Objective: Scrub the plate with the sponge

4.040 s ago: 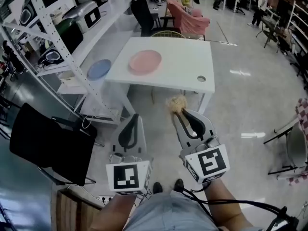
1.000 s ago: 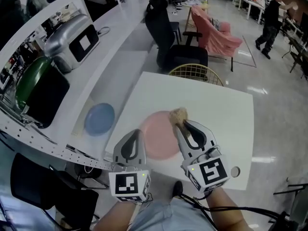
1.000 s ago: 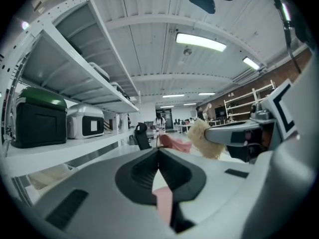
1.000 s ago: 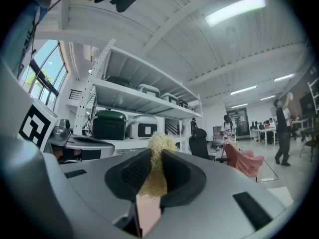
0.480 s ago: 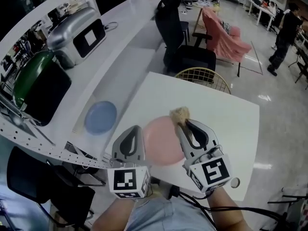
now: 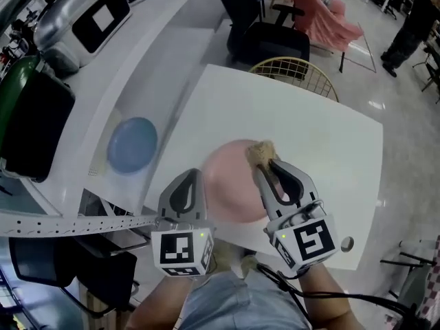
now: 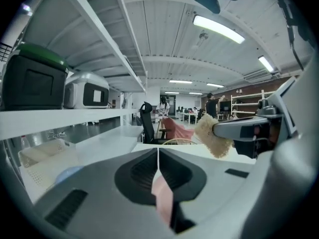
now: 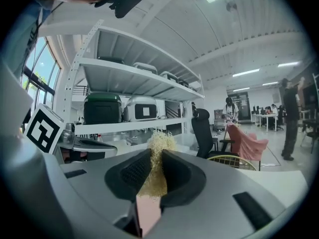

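A pink plate (image 6: 230, 184) lies near the front edge of the white table (image 6: 323, 157). My right gripper (image 6: 265, 163) is shut on a tan fibrous sponge (image 6: 258, 153), which hangs over the plate's right part. In the right gripper view the sponge (image 8: 158, 156) sticks up between the closed jaws. My left gripper (image 6: 194, 177) is shut and holds nothing, hovering at the plate's left rim. In the left gripper view the left gripper (image 7: 158, 156) has its jaws pressed together, and the sponge (image 7: 212, 136) shows at the right with the plate (image 7: 162, 198) pink below.
A blue plate (image 6: 132, 143) lies on the long white counter (image 6: 165, 67) left of the table. Grey and green appliances (image 6: 89, 12) stand on the shelf. A wire chair (image 6: 295, 71), a black chair and a pink-draped chair stand beyond the table. A cable hole (image 6: 347, 243) sits at the table's front right.
I have walked up to the table; the pink plate has come closer and now lies under both grippers. The sponge stays in the right gripper throughout.
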Motion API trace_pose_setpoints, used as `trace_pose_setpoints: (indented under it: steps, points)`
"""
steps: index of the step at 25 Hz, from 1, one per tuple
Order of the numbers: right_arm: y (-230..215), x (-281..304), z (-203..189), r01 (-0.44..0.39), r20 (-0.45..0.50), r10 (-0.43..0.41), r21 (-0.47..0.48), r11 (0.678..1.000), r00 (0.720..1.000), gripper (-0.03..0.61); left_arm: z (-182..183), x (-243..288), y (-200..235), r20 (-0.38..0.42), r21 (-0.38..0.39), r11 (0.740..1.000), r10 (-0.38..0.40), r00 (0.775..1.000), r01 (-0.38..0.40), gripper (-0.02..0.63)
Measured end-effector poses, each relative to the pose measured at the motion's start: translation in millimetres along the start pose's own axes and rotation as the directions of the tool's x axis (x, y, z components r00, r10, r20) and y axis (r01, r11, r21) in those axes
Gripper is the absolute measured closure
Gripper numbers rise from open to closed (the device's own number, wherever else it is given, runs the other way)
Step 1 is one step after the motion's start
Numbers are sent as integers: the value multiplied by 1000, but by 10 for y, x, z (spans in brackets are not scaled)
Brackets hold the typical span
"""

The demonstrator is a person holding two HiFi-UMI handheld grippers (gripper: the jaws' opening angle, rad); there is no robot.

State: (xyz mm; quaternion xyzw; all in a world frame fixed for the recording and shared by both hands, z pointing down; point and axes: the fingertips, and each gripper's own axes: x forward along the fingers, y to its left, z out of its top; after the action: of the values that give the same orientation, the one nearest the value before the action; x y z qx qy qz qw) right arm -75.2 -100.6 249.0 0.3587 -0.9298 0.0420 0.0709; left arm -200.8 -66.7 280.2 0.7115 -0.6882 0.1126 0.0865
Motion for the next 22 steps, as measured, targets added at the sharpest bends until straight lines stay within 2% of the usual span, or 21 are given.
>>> trace_pose_setpoints:
  steps: [5,9,10,11,12,19,22]
  points:
    - [-49,8,-444,14,-87,-9,55,998,996,505,-463,141,-112,-107,-47,998,-54,993,49,600]
    - [29,56,-712,24,-152,-11,87,996,988,504,-833,183,-91,-204,-130,987,-114,972,89,591]
    - [85,105,-752,26,-165,-10,93,995,986,505,-910,188,-27,-226,-157,983,-127,966,93,556]
    - [142,156,-784,27,-177,-8,102,994,984,505,-978,193,42,-247,-182,979,-138,959,94,490]
    - [188,205,-817,25,-187,-4,111,994,982,505,-1042,205,103,-266,-205,975,-145,953,91,465]
    - [138,485,-1096,37,-231,-4,141,989,973,503,-1522,462,221,-367,-330,940,-209,906,83,466]
    - [135,511,-1159,49,-246,-11,150,987,969,503,-1636,486,209,-399,-358,930,-234,886,84,468]
